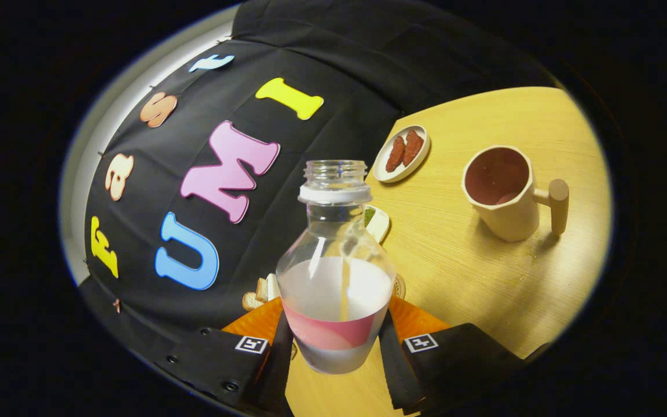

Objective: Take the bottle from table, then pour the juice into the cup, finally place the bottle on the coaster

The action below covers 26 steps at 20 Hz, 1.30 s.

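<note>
Two fingers (278, 353) of the gripper (336, 341) are clamped on the uncapped bottle (336, 278), held off the table (484, 278). The cup (504, 194) is seen at two o'clock, well apart. Juice may be spilled if the bottle is tilted before the rim is reached.

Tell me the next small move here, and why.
Probably carry the bottle toward the cup until its open neck is over the rim. The gripper has both fingers pressed on the bottle, which is uncapped and still part full, while the cup stands apart, beyond the fingers, on the table.
</note>
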Available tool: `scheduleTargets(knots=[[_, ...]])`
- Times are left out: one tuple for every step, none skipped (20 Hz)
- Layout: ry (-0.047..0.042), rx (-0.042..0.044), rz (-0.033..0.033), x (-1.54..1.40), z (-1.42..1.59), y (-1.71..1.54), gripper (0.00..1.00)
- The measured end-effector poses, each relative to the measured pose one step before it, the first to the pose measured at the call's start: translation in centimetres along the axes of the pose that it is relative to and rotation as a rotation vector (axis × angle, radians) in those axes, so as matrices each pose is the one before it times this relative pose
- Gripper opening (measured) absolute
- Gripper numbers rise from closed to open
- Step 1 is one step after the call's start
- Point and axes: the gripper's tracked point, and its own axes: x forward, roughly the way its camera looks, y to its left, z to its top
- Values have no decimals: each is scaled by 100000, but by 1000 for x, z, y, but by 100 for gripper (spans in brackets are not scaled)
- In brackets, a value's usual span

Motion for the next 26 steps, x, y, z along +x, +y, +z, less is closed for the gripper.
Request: scheduleTargets(knots=[[696,4597,-1332,279,536,-567,70],[859,4511,-1053,304,342,-466,70],[560,3959,-690,249,488,-418,70],[692,3336,-1023,96,301,-340,70],[1351,3627,-868,275,143,-117,70],[2221,4437,-707,382,-28,70,70],[1959,4459,-19,54,18,-101,70],[1441,3210,-794,10,-58,-192,70],[812,2199,-1275,198,-86,-426,70],[476,2631,-1302,158,40,-372,70],[-537,3194,-771,17,316,91,70],[-916,3488,-255,204,244,54,70],[-1129,3343,-463,128,406,-100,70],[-1167,3172,-684,72,437,-128,70],[-465,3343,-710,-102,333,-418,70],[-81,3576,-573,96,39,-96,70],[203,3770,-498,209,50,-122,70],[-112,3585,-204,264,92,276,70],[210,3241,-18,121,79,225,70],[762,3022,661,109,-130,345,70],[669,2616,637,-5,-258,345,70],[815,2101,350,-12,-151,306,70],[680,1795,-115,119,-67,123,70],[568,1651,-598,112,-122,111,70],[500,1701,-324,-3,-8,62,70],[128,1706,262,-72,52,302,70]])
